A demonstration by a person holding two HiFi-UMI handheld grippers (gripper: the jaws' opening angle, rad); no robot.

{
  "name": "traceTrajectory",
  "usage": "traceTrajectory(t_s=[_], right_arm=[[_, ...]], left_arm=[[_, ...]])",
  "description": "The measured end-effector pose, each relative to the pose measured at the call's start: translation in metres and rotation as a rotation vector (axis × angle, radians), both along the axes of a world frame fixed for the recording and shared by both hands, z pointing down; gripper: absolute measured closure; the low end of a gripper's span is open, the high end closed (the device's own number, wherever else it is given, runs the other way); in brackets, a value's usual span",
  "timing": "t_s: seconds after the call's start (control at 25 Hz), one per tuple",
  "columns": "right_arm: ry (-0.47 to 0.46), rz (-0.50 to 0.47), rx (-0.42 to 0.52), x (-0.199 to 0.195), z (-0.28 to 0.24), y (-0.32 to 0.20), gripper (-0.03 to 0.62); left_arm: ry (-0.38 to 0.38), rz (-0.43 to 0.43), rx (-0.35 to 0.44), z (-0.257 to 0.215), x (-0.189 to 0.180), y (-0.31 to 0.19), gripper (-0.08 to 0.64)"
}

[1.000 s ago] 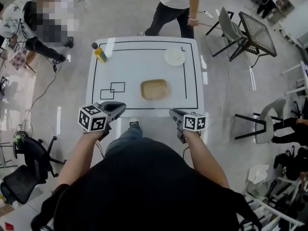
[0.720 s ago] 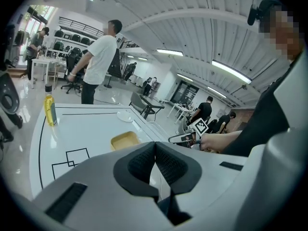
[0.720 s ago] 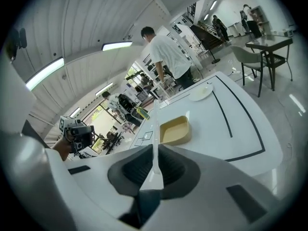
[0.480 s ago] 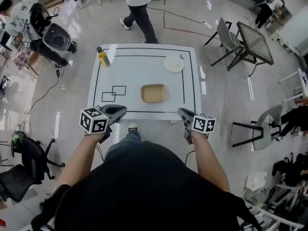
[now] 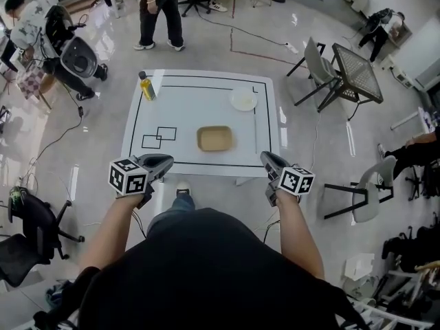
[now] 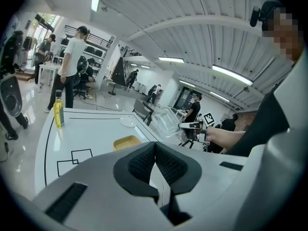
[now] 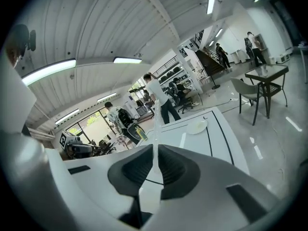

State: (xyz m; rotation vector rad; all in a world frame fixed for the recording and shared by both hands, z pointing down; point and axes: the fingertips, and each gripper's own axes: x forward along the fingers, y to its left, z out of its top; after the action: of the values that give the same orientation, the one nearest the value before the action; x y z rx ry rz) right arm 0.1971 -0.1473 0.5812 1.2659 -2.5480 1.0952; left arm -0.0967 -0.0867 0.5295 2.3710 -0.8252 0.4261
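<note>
Both grippers hover off the near edge of a white table (image 5: 199, 102) marked with black lines. My left gripper (image 5: 165, 162) is shut, and nothing shows between its pads (image 6: 155, 146). My right gripper (image 5: 266, 158) is shut on a thin clear plastic piece (image 7: 155, 117) that stands edge-on above its jaws. In the left gripper view the same clear piece (image 6: 166, 121) shows in front of the right gripper (image 6: 190, 125). On the table lie a tan tray (image 5: 214, 138), a white plate (image 5: 243, 100) and a yellow bottle (image 5: 144, 86).
A mesh table (image 5: 357, 50) and chair (image 5: 320, 53) stand at the back right, and a grey chair (image 5: 364, 188) to my right. A black office chair (image 5: 34, 225) is at my left. A person (image 5: 158, 5) stands beyond the table's far left, and cables cross the floor.
The table now sits farther from me. The standing person walked from the far edge off to the left. The right gripper tilted up, so the tray left its view.
</note>
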Motion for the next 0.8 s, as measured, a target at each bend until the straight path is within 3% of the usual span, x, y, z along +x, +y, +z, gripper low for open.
traceTrajectory(t_s=[0.36,0.8], right_arm=[[0.016,0.024,0.09,0.011,-0.043,0.011,0.548],[-0.03,0.042,0.165,0.013,-0.086,0.037,0.548]], left_arm=[[0.02,-0.01,0.034,-0.012,0.007,0.011,0.537],[0.07,-0.009,0.041,-0.025,0.011,0.026,0.537]])
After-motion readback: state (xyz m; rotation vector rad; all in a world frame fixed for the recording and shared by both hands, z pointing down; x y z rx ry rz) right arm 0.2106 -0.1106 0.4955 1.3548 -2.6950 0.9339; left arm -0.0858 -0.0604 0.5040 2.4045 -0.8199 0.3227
